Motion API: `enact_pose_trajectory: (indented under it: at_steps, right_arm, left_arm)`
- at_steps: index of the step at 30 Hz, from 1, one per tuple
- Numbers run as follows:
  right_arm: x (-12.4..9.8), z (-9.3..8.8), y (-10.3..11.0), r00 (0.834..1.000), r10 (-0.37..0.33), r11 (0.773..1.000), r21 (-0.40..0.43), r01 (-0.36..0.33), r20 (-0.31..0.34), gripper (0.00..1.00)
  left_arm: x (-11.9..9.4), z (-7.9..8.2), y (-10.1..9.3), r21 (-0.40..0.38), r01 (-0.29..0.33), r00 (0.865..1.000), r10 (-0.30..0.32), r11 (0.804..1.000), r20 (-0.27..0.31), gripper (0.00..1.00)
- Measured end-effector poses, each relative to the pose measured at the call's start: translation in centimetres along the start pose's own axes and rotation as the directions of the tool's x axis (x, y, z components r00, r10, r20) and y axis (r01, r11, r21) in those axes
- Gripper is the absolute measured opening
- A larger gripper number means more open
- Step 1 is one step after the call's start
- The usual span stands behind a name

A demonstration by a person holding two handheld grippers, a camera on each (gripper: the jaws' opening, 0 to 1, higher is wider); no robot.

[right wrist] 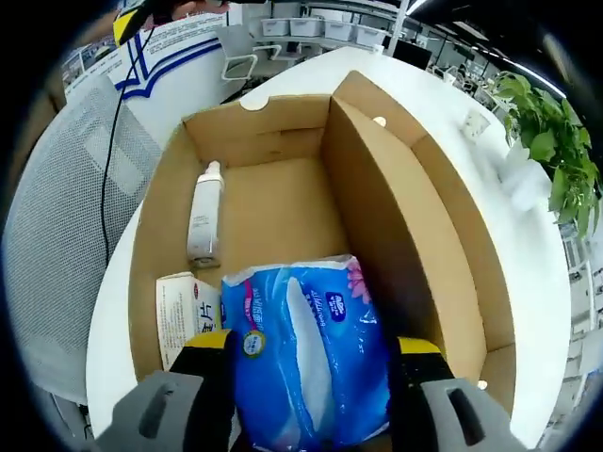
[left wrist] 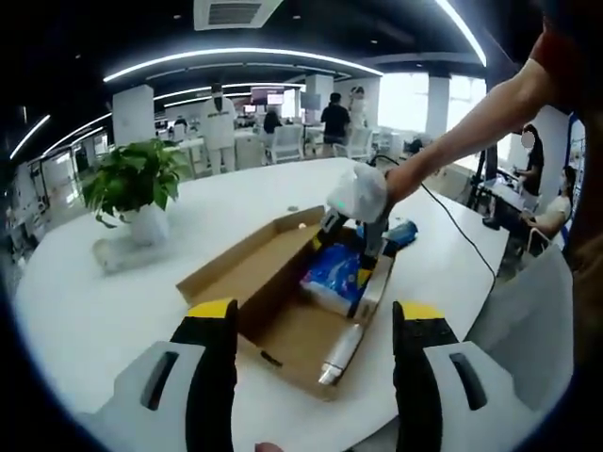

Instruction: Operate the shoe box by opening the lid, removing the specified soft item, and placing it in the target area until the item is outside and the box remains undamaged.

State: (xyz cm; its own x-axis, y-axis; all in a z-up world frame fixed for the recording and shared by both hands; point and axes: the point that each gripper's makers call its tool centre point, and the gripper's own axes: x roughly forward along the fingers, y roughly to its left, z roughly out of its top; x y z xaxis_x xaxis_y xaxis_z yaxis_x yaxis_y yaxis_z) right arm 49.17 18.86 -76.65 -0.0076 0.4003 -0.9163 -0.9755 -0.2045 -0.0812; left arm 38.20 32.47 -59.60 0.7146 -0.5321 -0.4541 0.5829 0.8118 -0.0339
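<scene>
An open cardboard shoe box of plain brown corrugated board sits on a smooth white round table, its lid folded back and standing along the box's right side in the right gripper view. Inside, a soft tissue pack in glossy blue and white plastic film, crinkled and pillow-shaped, lies at the near end, its long axis running from near to far along the box. The right gripper has its yellow-tipped black jaws on either side of the pack, pressed against its flanks. Left of the pack lies a small white carton, and beyond it a slim white bottle lies flat with its cap pointing to the far wall. In the left gripper view, the left gripper hovers near the box with jaws wide apart and nothing between them. A leafy potted plant stands far left on the table.
</scene>
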Motion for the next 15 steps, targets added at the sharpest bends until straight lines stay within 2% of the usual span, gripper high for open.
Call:
enact_pose_trajectory:
  at_steps: [7,15]
  right_arm:
    - [0.9,-0.4,0.1,1.0,0.024,1.0,-0.003,-0.024,-0.019,0.63]
    - [2.3,-0.9,0.6,0.999,0.043,0.998,0.046,-0.042,-0.024,0.61]
  left_arm:
    - [-0.1,-0.1,0.0,-0.001,-0.002,1.0,0.002,1.0,-0.006,0.67]
    - [-0.3,-0.1,0.1,-0.006,-0.009,1.0,0.009,1.0,-0.006,0.66]
